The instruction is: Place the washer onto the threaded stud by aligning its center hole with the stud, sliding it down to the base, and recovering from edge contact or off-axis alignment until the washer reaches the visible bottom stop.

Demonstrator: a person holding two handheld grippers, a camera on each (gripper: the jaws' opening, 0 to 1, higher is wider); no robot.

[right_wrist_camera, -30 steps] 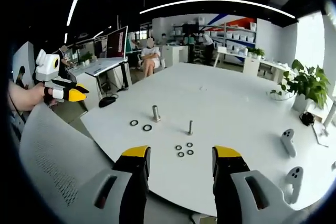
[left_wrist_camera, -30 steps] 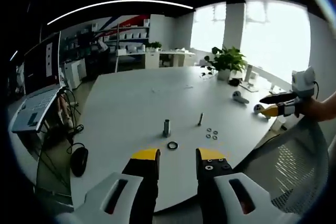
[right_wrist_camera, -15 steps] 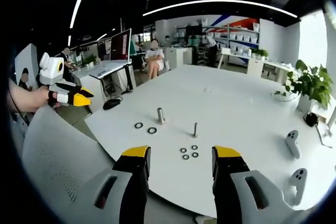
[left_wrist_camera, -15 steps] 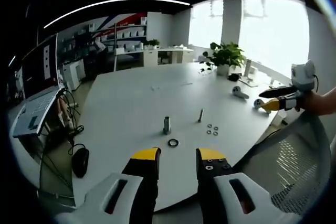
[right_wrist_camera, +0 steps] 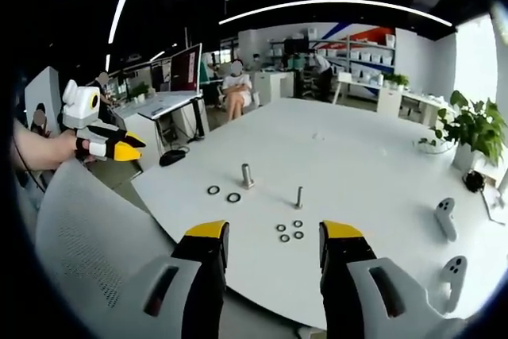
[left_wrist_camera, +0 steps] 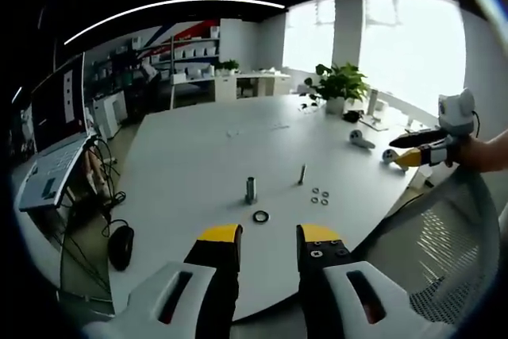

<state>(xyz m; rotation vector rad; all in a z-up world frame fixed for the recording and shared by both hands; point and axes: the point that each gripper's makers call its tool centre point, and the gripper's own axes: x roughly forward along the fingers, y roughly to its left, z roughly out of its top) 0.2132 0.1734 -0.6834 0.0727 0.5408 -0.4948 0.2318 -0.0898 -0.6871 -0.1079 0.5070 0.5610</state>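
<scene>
While nothing is yet picked up, we read the scene as a start position, and the notes below follow from that.

Left claw (left_wrist_camera: 268, 237): at the bottom centre of the left gripper view, its yellow-tipped jaws stand apart with nothing between them; we also see it at the left edge of the right gripper view, held in a hand (right_wrist_camera: 48, 148) well back from the surface (right_wrist_camera: 357, 156).

Right claw (right_wrist_camera: 266, 236): bottom centre of the right gripper view, jaws spread wide and empty; in the left gripper view it sits at the right edge, again off the surface.

Small washers (right_wrist_camera: 290, 230): four lie in a tight cluster just above the right claw in the right gripper view, centre right of the left gripper view; we judge they are grouped near the edge for easy reach.

Thin stud (right_wrist_camera: 299, 196): stands upright just above the small washers, bare, with no washer on it.

Thick bolt (right_wrist_camera: 247, 175): upright to the left of the thin stud in the right gripper view.

Large rings (right_wrist_camera: 224, 194): two dark rings lie flat beside the thick bolt.

Step in hand: we judge the task has barely begun; a washer must first be pinched by its rim, so the hole stays free for the stud.

Risk: flat washers are hard to lift off a smooth surface.
</scene>
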